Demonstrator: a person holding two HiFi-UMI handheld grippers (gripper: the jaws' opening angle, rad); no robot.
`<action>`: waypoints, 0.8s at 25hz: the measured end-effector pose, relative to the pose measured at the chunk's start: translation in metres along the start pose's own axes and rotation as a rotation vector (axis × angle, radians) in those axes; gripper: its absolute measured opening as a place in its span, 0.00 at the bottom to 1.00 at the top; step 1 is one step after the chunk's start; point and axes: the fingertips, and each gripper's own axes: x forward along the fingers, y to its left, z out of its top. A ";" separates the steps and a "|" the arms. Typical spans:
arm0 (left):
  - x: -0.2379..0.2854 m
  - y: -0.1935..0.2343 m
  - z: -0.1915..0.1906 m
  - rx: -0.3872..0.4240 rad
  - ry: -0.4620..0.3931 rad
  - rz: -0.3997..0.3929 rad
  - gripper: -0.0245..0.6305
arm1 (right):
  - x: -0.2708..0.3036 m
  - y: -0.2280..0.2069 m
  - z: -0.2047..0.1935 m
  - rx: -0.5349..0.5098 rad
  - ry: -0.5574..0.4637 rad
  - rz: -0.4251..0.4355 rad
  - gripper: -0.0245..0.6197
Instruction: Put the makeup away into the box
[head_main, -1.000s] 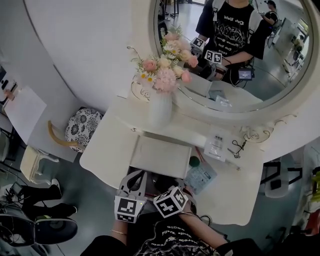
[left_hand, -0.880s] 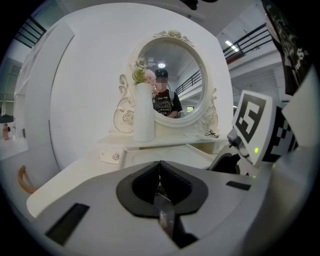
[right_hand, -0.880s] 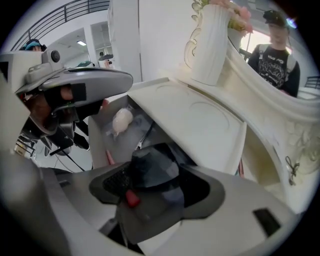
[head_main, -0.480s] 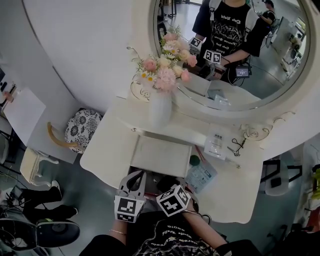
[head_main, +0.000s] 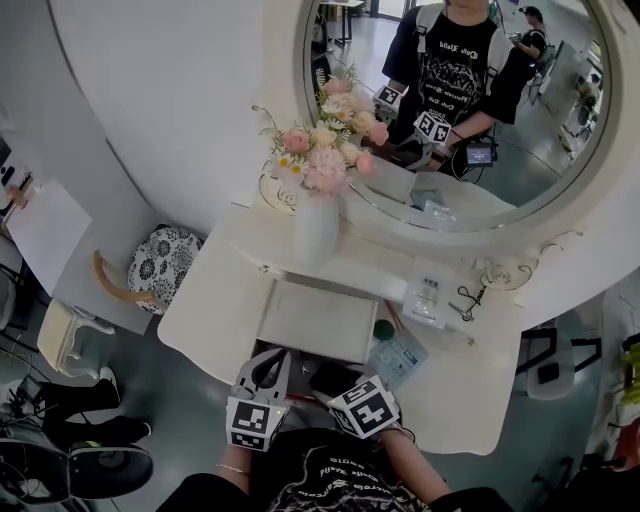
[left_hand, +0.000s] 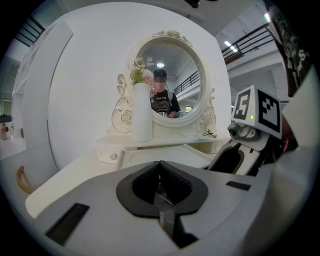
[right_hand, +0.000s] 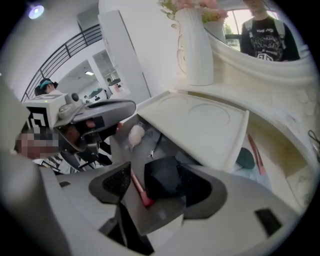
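Putting the makeup away looks partly done: a puff (right_hand: 135, 135) and pink brush (right_hand: 137, 187) lie in the open box (right_hand: 117, 150) at the near edge of the bench (head_main: 215, 300), where the right gripper (right_hand: 156, 186) hangs with jaws apart around a black case (right_hand: 162, 175) and the left gripper (left_hand: 160, 170) is closed and empty, while a green sponge (head_main: 383, 328), packet (head_main: 402, 355) and eyelash curler (head_main: 466, 298) wait at right.

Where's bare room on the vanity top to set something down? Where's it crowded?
Bare: the tabletop left of the white panel, and the right front corner past the packet. Crowded: right of the panel (green disc, pink pencil, packet), the back shelf (clear box, eyelash curler) and the open drawer.
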 end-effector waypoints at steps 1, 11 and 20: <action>0.000 0.000 0.000 -0.002 -0.001 -0.001 0.06 | -0.003 0.001 0.000 0.003 -0.012 0.017 0.52; 0.008 -0.004 0.025 0.012 -0.050 -0.035 0.06 | -0.028 -0.009 0.026 -0.004 -0.219 -0.007 0.53; 0.012 -0.004 0.037 -0.008 -0.072 -0.049 0.06 | -0.046 -0.029 0.034 0.040 -0.307 -0.059 0.53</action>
